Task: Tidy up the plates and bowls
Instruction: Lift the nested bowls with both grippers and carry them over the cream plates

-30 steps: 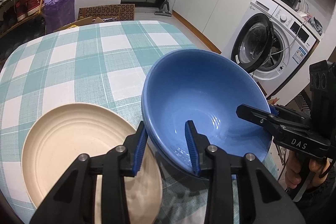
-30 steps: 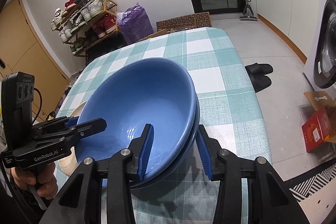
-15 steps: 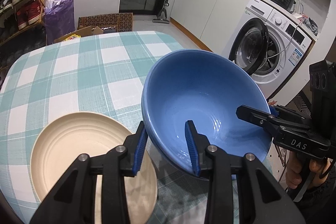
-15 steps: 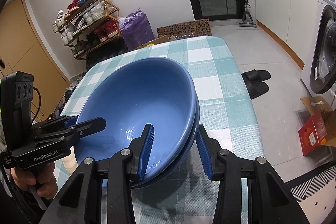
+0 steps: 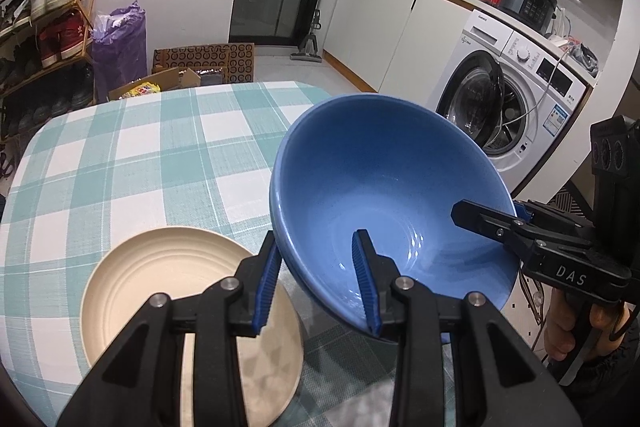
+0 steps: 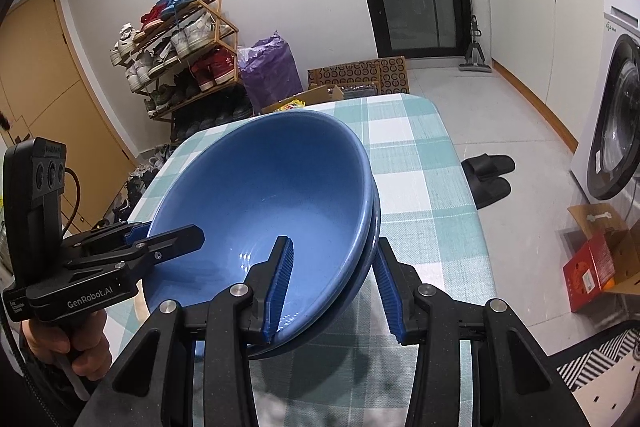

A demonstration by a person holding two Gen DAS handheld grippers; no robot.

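Change since earlier frame: both grippers and the bowls have risen; more of the checked table and the room behind shows.

Left wrist view
- Left gripper [image 5: 318,277]: jaws pinch the near rim of the blue bowls [image 5: 384,195], one blue pad inside, one outside.
- Blue bowls: two nested, tilted, held clear above the table [image 5: 120,155].
- Right gripper [image 5: 516,217]: clamps the opposite rim at the right edge; a hand [image 5: 568,331] grips its handle.
- Cream plate [image 5: 160,279]: lies flat on the checked cloth, below and left of the bowls, apart from them.
- Washing machine [image 5: 516,99]: beyond the table, door open.

Right wrist view
- Right gripper [image 6: 332,287]: pads pressed on the near rim, one inside the bowls [image 6: 272,195], one outside against the lower bowl.
- Left gripper [image 6: 160,239]: grips the far rim at left; a hand [image 6: 68,343] holds it.
- Table [image 6: 424,195]: under the lifted bowls.
- Slippers [image 6: 488,175]: on the floor, right of the table.
- Shoe rack [image 6: 180,55]: against the back wall.
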